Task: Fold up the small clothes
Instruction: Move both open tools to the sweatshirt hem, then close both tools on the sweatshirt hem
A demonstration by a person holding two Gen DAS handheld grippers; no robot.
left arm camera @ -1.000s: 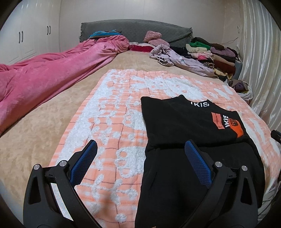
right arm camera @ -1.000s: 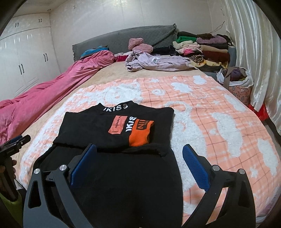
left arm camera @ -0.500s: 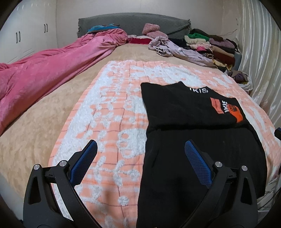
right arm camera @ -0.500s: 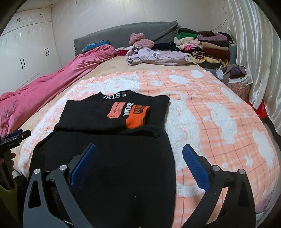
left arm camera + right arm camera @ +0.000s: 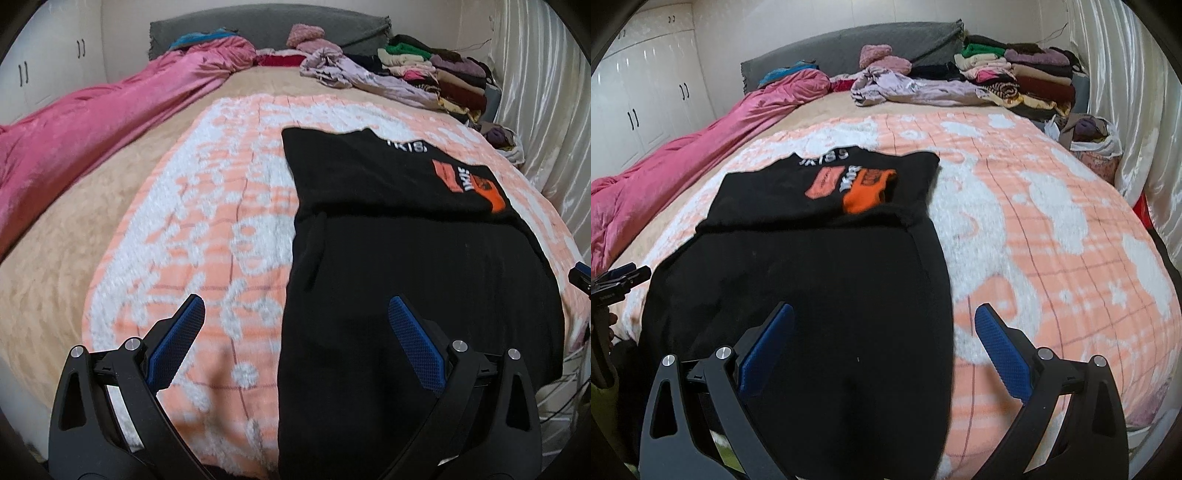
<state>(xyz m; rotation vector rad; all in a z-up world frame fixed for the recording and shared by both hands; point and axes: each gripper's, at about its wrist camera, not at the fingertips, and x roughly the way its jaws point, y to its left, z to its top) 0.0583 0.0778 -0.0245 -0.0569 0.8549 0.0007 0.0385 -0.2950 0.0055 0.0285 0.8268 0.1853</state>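
A black garment with an orange print (image 5: 399, 251) (image 5: 820, 266) lies flat on the orange-and-white blanket (image 5: 229, 206) (image 5: 1034, 229), its far part folded over so the print faces up. My left gripper (image 5: 295, 332) hangs open above the garment's near left edge, one finger over the blanket and one over the cloth. My right gripper (image 5: 884, 334) is open over the garment's near right edge. Neither holds anything. The left gripper's tip (image 5: 620, 277) shows at the left of the right wrist view; the right gripper's tip (image 5: 581, 275) shows at the right edge of the left wrist view.
A pink duvet (image 5: 92, 129) (image 5: 701, 147) runs along the bed's left side. A crumpled lilac garment (image 5: 908, 88) and a stack of folded clothes (image 5: 1015, 74) sit by the grey headboard (image 5: 258, 26). A bag of clothes (image 5: 1093, 144) and curtains (image 5: 1126, 92) stand at the right.
Both grippers have drawn back toward the near edge of the bed and risen slightly, so more of the garment's near part shows. Both stay open; the garment has not moved.
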